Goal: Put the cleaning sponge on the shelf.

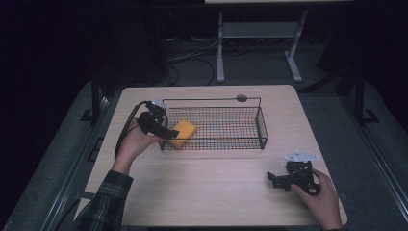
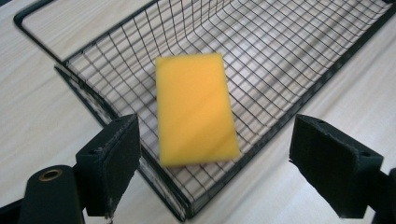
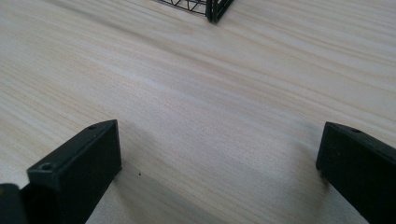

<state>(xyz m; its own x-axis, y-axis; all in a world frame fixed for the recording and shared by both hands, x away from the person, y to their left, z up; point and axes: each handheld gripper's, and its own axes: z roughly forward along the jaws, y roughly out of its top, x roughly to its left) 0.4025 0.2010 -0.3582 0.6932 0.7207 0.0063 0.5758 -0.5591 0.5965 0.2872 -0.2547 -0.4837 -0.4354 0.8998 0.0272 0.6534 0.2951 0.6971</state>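
Yellow rectangular foam sponge point(image 2: 196, 109) lay flat inside black wire mesh basket point(image 1: 262, 126), at left end. Left gripper point(image 1: 169, 133) hovered above it, jaws wide, empty. Right gripper point(image 1: 272, 178) rested on desk point(image 1: 216, 192), near right, jaws wide, empty. Risk: left jaws snagging basket rim, dragging basket.

High view above table point(image 1: 216, 192); both gripper views close and low, sharing wire basket point(image 1: 216, 126)

Gripper point(image 3: 219, 172) agape over bare table point(image 3: 210, 93)
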